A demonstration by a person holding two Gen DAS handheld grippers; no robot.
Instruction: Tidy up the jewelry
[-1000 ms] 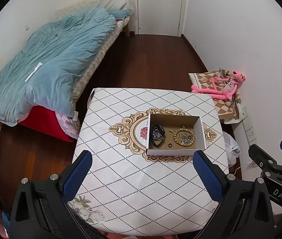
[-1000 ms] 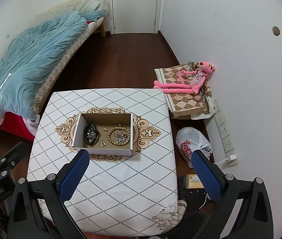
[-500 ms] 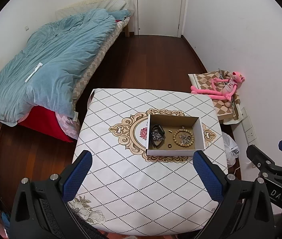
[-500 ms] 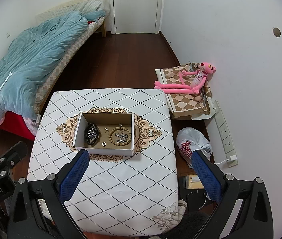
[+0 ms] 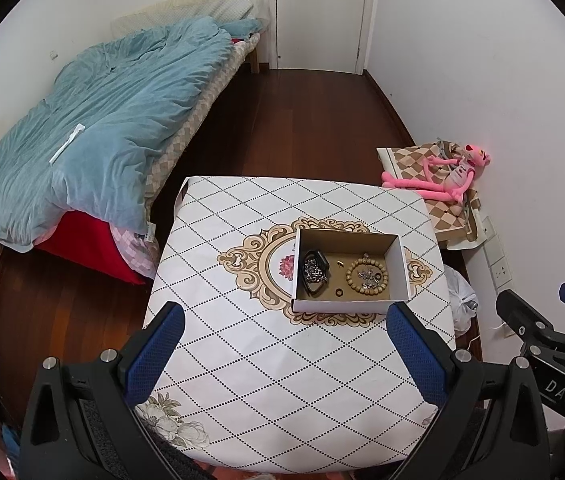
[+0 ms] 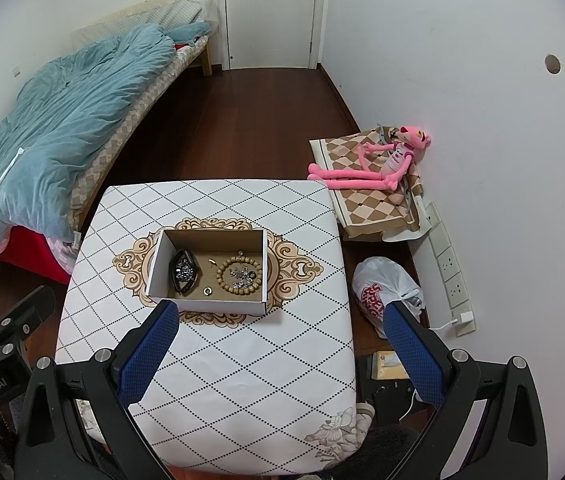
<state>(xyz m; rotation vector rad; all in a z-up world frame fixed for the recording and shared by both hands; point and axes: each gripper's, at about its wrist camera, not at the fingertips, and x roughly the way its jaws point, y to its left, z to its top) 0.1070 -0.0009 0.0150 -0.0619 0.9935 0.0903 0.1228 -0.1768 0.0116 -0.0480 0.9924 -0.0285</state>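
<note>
Hovering above the near table edge: left gripper point(image 5: 284, 314) and right gripper point(image 6: 280, 312), both jaws spread wide, nothing held. Past them, cardboard box point(image 5: 344, 303) sits on the table point(image 5: 266, 364) over the gold medallion print. Inside: black band with silver chain point(image 5: 314, 270) at left, small ring point(image 5: 338, 291) near the front wall, wooden bead bracelet point(image 5: 366, 276) at right with metal bits inside its loop. Beyond: bed point(image 5: 94, 136), pink plush toy point(image 5: 442, 172), door point(image 5: 318, 12)

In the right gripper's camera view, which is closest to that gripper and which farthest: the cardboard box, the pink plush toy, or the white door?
1. Cardboard box, on the table just ahead of the right gripper.
2. Pink plush toy, on the floor to the right.
3. White door, at the far wall.
</note>
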